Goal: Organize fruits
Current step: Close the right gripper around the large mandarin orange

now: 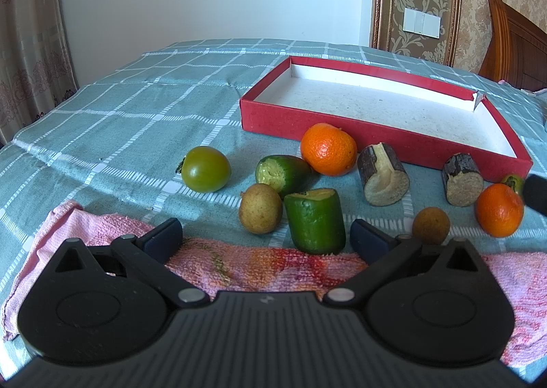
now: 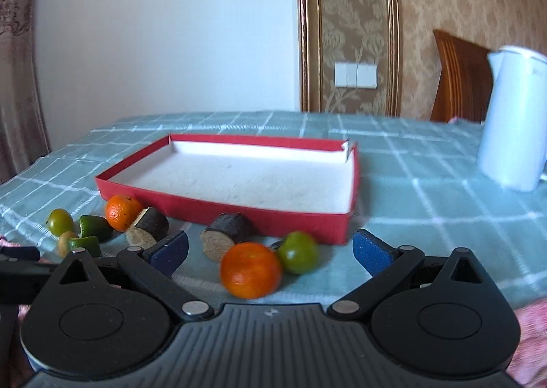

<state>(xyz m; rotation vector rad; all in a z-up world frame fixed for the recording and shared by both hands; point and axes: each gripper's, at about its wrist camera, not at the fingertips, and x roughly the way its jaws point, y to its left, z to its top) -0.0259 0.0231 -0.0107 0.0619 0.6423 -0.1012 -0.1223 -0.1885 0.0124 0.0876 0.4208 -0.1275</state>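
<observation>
Both tools stood spread and held nothing: the left gripper point(image 1: 266, 237) hovered over a pink towel point(image 1: 102, 230), facing an upright green cucumber piece point(image 1: 315, 221), and the right gripper point(image 2: 270, 248) faced an orange point(image 2: 250, 270) touching a green tomato point(image 2: 298, 252). Other fruits lay scattered on the checked cloth point(image 1: 136, 107), just before an empty red tray point(image 2: 212, 206). Farther right stood a white kettle point(image 2: 512, 121).

Left claw point(image 1: 266, 239), right claw point(image 2: 270, 248): black ribbed bodies, blue pads (perhaps foam), silver screws.
</observation>
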